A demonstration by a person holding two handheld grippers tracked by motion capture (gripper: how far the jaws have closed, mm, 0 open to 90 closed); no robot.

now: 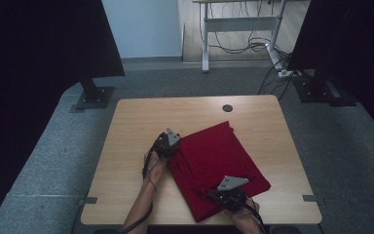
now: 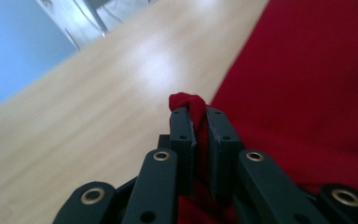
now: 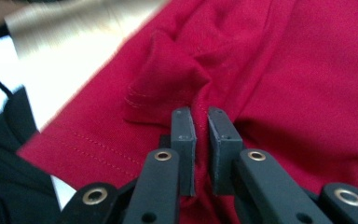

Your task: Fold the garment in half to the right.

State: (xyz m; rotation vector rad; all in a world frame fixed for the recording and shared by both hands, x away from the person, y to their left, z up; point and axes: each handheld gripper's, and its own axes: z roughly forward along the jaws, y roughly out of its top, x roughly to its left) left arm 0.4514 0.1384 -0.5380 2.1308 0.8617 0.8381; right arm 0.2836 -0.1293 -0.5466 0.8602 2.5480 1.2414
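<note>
Cloth [image 1: 217, 163], red and folded into a rough rectangle, lying askew on the near half of the pale wooden counter [image 1: 141, 122], one corner pointing toward the far edge. Left gripper [image 1: 171, 146] at the cloth's left corner, grey three-cornered plate on top, forearm coming in from the bottom of the high view. In the left gripper view, jaws clamped on a small bunched tuft of the cloth [image 2: 189, 103], red fabric squeezed between the black pads and poking out just above the tips; bare counter [image 2: 98, 116] to the left of the jaws, flat cloth spreading to the right. Right gripper [image 1: 221, 191] at the near right part of the cloth, close to the counter's near edge, hand [image 1: 246, 217] behind it. In the right gripper view, jaws nearly closed on a pinched ridge of the cloth [image 3: 279, 70], fabric drawn up between the pads, a puckered fold with a stitched hem just to the left of the tips. Small dark round disc [image 1: 227, 107] on the counter's far side, well apart from the cloth.
</note>
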